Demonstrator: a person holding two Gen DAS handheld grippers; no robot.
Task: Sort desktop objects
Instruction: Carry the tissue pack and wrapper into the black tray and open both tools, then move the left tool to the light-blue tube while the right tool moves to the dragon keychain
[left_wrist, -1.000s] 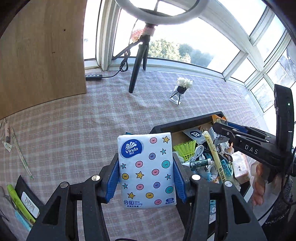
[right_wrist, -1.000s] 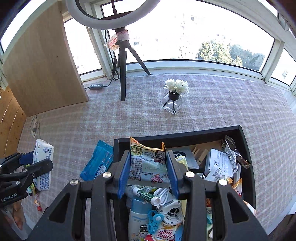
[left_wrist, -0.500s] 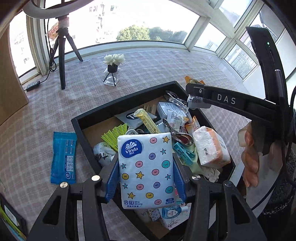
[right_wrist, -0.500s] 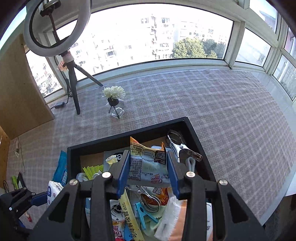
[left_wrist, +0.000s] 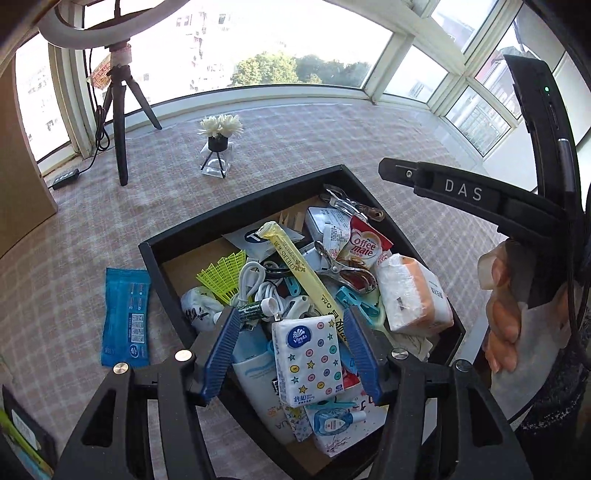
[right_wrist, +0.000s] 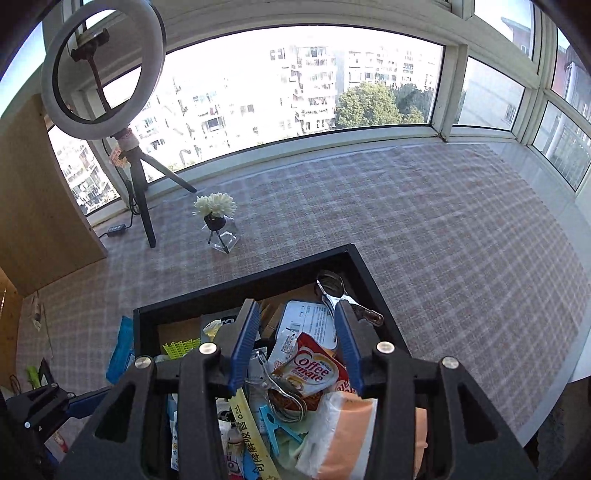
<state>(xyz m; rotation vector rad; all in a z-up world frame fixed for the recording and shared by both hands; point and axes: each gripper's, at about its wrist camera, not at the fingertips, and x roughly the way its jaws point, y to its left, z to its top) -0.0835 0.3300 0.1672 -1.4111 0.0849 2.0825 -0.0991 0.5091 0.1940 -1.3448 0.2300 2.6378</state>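
Both grippers hang over the black tray, and both stand with jaws spread wide and holding nothing. Between the pads of the left gripper lies the Vinda tissue pack, resting free on top of the heap with a clear gap at each side. The right gripper frames the Coffee mate sachet, which lies in the tray against a metal clip, also untouched by either pad. The step in hand appears to be the release and withdrawal after a drop. To do it well, lift each gripper straight up with the jaws kept apart, so that no pad drags a packet back over the wall, and keep the two tools apart, since they work over the same tray. The tray is heaped: a long yellow packet lies diagonally across the middle, with a yellow-green shuttlecock, a coiled white cable, blue clothes pegs, an orange-and-white tissue pack and a white bottle crowded around it. The load is likely to shift under any further drop. A blue packet remains outside on the checked tablecloth, just beside the tray's left wall, and is probably the next item to collect.
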